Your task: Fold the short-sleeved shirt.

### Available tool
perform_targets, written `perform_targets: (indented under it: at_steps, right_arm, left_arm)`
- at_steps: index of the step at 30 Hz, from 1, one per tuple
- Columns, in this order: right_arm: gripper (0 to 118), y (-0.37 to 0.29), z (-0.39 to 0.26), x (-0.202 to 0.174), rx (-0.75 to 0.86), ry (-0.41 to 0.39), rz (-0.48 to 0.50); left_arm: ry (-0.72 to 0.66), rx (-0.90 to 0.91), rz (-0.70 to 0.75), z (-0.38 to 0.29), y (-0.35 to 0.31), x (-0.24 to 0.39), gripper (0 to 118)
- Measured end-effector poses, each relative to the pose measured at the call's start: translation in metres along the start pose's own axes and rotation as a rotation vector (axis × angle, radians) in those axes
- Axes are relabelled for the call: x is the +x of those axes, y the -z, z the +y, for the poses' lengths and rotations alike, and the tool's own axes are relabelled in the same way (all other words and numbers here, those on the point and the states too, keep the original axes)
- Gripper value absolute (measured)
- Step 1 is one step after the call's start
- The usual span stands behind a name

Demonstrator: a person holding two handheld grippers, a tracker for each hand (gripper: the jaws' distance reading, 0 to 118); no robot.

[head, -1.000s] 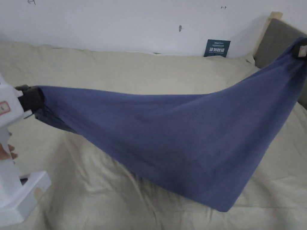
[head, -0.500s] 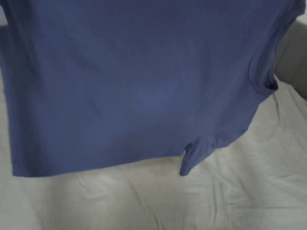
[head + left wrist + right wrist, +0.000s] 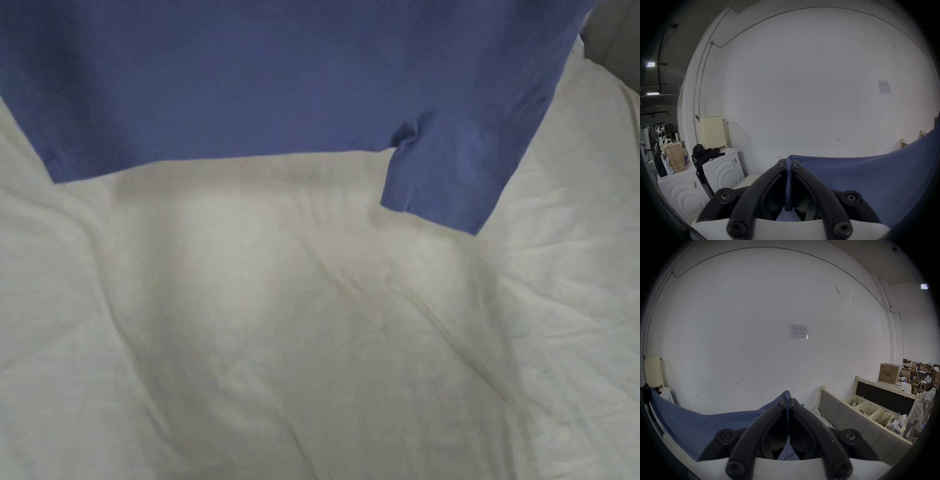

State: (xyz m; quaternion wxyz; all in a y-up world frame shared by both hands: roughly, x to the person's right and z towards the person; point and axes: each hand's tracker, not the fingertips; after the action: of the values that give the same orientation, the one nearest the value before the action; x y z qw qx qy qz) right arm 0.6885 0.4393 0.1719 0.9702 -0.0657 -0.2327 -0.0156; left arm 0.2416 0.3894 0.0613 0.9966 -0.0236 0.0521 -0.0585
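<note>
Blue short-sleeved shirt [image 3: 250, 81] hanging spread wide, hem straight, one sleeve [image 3: 447, 178] dangling lowest

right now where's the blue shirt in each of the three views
Head view: the blue shirt hangs across the top, one sleeve dangling right of centre above the bedding.
Left gripper view: lower right, its edge pinched in the left gripper.
Right gripper view: lower left, pinched in the right gripper.
Shared landmark: the paper sheet on the white wall.

Head view downward; gripper views wallward — shared shirt [image 3: 250, 81]
</note>
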Motion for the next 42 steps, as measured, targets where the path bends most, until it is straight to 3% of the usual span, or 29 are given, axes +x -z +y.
perform_targets:
  at_steps: [7,13,19,33,38,42]
  right_arm:
    - [4,0.040,-0.033,-0.014,-0.012,-0.038,-0.023]
    - [4,0.058,-0.104,-0.005,-0.142,-0.071,-0.015]
    - [4,0.041,-0.196,0.015,-0.294,-0.126,-0.005]
    - [4,-0.121,-0.464,0.110,-0.643,-0.089,0.058]
    - [4,-0.185,-0.513,0.147,-0.724,0.007,0.073]
    - [4,-0.232,-0.530,0.161,-0.719,-0.022,0.079]
  left_arm:
    - [-0.015,-0.017,-0.020,-0.053,0.034,0.015,4]
    - [0.016,-0.139,-0.066,-0.126,0.036,0.023,4]
    - [0.075,-0.281,-0.148,-0.215,-0.004,0.032,4]
    - [-0.002,-0.528,-0.263,-0.432,-0.207,-0.008,4]
    - [0.020,-0.570,-0.268,-0.474,-0.279,-0.022,4]
    - [-0.021,-0.602,-0.255,-0.489,-0.325,-0.038,4]
